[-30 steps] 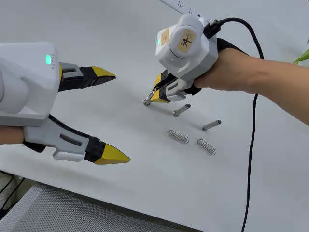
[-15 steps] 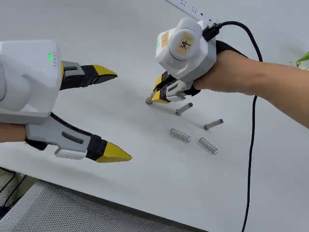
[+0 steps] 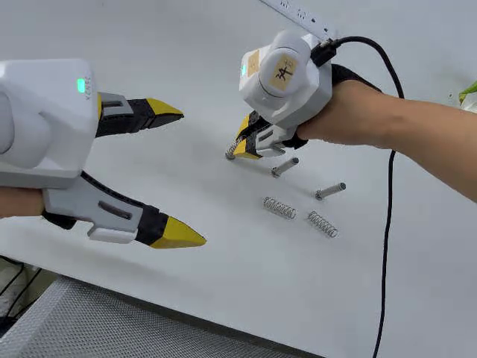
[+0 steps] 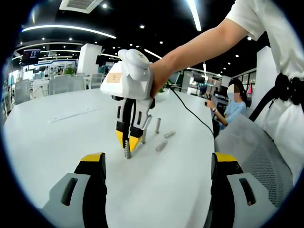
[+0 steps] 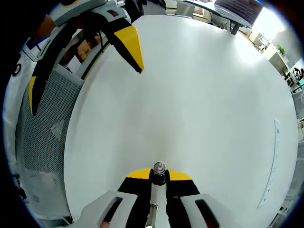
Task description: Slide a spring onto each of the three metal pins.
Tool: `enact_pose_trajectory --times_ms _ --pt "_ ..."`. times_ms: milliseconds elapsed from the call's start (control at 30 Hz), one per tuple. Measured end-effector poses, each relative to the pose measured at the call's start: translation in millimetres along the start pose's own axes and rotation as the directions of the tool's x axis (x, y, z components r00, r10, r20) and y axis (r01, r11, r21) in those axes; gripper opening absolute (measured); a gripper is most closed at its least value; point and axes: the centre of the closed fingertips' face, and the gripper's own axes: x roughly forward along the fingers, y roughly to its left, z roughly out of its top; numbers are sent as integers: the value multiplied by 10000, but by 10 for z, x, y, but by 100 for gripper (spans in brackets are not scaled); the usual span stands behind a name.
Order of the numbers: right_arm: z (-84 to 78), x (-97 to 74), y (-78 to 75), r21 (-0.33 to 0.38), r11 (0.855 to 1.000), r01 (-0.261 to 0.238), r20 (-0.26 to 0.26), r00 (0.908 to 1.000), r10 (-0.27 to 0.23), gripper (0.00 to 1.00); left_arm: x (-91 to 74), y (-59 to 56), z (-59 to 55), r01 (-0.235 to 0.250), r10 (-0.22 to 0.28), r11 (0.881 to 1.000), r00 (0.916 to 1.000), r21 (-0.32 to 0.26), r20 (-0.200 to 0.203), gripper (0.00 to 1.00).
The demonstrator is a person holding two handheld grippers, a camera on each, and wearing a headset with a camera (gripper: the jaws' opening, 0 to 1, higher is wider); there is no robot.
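two jaws of the right gripper (image 3: 244,148) clamp a pin (image 5: 152,206) with a spring (image 5: 159,171) at its tip, just above the counter (image 3: 186,60). the left gripper (image 3: 190,176) gapes empty. loose springs (image 3: 279,208) and loose pins (image 3: 283,167) lie nearby. they look light and prone to roll, so grip them mid-length. the counter is smooth and white, with an office (image 4: 52,85) beyond.

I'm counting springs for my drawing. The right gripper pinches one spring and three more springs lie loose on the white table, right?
Not quite: two loose springs lie on the table, not three. The head view shows one spring and a second spring near the metal pins. The right gripper does pinch a third spring.
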Motion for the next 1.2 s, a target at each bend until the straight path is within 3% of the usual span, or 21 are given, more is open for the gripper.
enact_pose_trajectory --times_ms 733,1200 --pt "13 38 13 54 10000 -52 66 10000 51 8 -12 -4 -21 -19 19 10000 10000 -92 42 90" --pt "3 20 -5 196 9998 -51 251 9997 46 15 -3 -9 -17 -22 22 10000 10000 -57 8 90"
